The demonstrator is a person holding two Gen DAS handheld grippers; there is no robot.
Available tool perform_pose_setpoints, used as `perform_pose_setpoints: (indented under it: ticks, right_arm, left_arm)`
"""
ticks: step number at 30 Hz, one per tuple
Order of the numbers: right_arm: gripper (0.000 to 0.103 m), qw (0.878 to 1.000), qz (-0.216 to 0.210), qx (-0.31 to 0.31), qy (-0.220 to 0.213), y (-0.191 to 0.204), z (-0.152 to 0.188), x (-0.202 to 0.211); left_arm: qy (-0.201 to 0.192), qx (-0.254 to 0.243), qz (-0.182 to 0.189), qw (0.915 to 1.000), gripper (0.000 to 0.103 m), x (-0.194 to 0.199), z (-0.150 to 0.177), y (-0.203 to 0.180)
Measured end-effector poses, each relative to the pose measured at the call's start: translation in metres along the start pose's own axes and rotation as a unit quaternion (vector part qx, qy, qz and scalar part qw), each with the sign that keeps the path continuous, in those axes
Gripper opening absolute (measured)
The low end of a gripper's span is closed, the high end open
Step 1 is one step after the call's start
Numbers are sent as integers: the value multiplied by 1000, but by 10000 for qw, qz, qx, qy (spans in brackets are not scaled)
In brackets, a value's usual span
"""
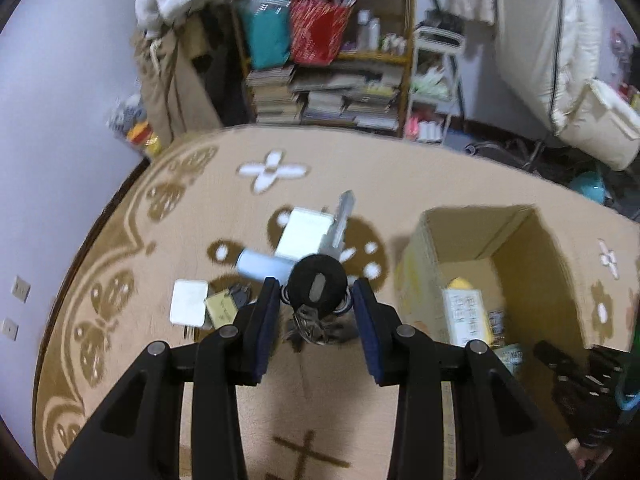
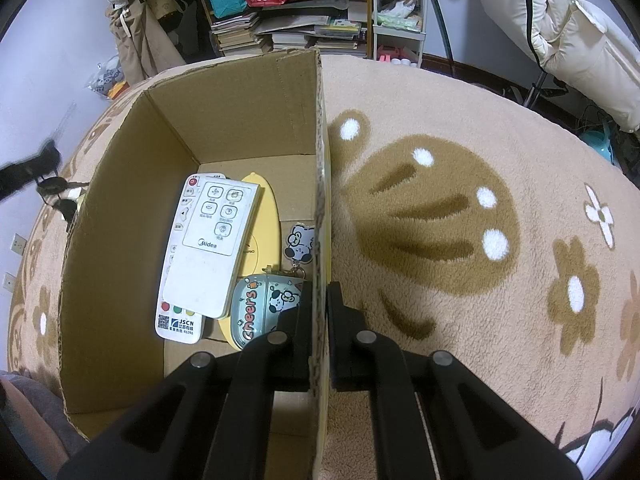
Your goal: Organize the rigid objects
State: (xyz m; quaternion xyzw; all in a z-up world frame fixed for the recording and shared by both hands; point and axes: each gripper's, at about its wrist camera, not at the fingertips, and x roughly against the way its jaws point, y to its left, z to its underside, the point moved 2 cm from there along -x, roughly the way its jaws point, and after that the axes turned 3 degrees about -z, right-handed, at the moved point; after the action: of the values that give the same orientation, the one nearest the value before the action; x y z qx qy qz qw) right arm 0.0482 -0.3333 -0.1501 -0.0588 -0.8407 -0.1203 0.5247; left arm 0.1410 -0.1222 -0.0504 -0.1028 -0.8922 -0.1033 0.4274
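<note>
Left gripper (image 1: 316, 292) fingers spread wide, right gripper (image 2: 319, 300) fingers pinched nearly together

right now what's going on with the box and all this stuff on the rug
A person is sorting small items into a cardboard box. The right claw is clamped on the box's side wall, steadying it; two remotes already lie inside. The left claw is open around a black-headed key bunch, with more items left on the rug.

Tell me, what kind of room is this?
Probably a room in someone's home, maybe a bedroom or storeroom: a patterned rug on the floor, a crammed bookshelf, and bedding piled up.
</note>
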Motion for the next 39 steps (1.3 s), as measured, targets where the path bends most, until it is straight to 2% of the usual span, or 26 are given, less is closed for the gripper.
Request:
perform_pose_setpoints:
  ticks: [10, 14, 19, 24, 29, 32, 39]
  right_arm:
    - [7, 10000, -2, -3, 0, 1, 0, 0]
    - [7, 10000, -2, -2, -3, 1, 0, 0]
    - [7, 10000, -1, -3, -2, 1, 0, -1]
    - [7, 10000, -2, 0, -1, 1, 0, 0]
    - [7, 10000, -10, 15, -5, 1, 0, -1]
    - [7, 10000, -11, 16, -4, 1, 0, 0]
    - [7, 10000, -10, 19, -5, 1, 0, -1]
  left_arm:
    - [-1004, -362, 497, 9930, 36, 88, -16, -42]
    - [-1159, -476, 770, 9891, 36, 108, -16, -57]
    - [-942, -703, 926, 9887, 36, 96, -8, -80]
    - [-505, -822, 984, 9905, 36, 64, 5, -98]
    - [-28, -907, 791, 9927, 36, 24, 19, -110]
    - [188, -884, 801, 9927, 36, 8, 25, -112]
    - [371, -952, 635, 9927, 37, -8, 30, -110]
